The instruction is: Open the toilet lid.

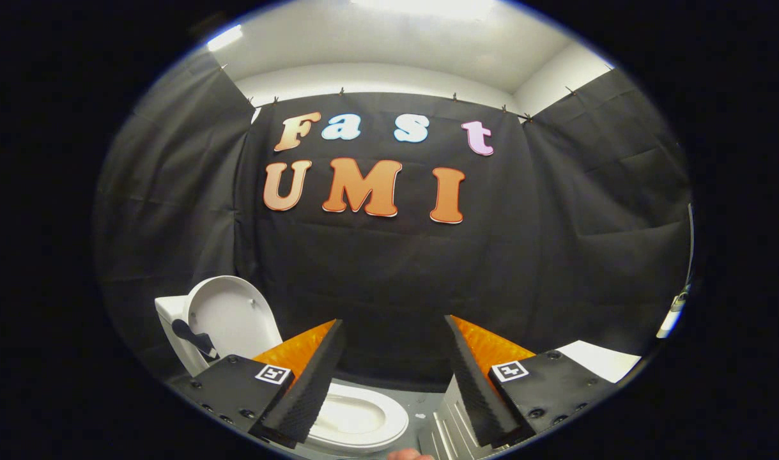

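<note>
The tongs (394,377) are spread wide, holding nothing; the toilet lid (232,316) stands upright, the toilet seat (363,421) beneath the left finger.

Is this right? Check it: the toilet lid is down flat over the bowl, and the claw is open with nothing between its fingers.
Not quite. The gripper view shows the toilet lid raised upright against the tank, not down flat over the bowl. The claw is open with nothing between its fingers.

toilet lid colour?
White; the raised toilet lid shows best in the gripper view, beyond the open fingers.
</note>
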Demonstrator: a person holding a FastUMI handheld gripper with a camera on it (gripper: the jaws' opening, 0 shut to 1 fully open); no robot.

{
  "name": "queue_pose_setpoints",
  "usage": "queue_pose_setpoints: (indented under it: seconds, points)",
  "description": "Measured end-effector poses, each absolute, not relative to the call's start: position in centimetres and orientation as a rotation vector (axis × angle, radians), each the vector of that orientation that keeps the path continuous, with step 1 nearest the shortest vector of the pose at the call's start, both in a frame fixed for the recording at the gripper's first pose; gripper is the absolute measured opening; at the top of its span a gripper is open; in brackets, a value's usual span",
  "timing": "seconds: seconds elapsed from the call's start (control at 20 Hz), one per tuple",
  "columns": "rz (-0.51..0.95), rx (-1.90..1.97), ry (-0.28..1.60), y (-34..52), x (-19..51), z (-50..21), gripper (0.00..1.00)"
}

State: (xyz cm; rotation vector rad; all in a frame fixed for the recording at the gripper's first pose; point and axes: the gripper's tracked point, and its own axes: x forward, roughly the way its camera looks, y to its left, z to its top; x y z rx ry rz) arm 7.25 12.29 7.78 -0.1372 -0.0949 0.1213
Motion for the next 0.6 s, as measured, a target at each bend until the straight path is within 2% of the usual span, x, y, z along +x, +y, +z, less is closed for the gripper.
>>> queue_pose_setpoints:
  seconds: [0.6]
  points:
    - [0.007, -0.053, -0.038, 0.2, 5.8, -0.9, 0.99]
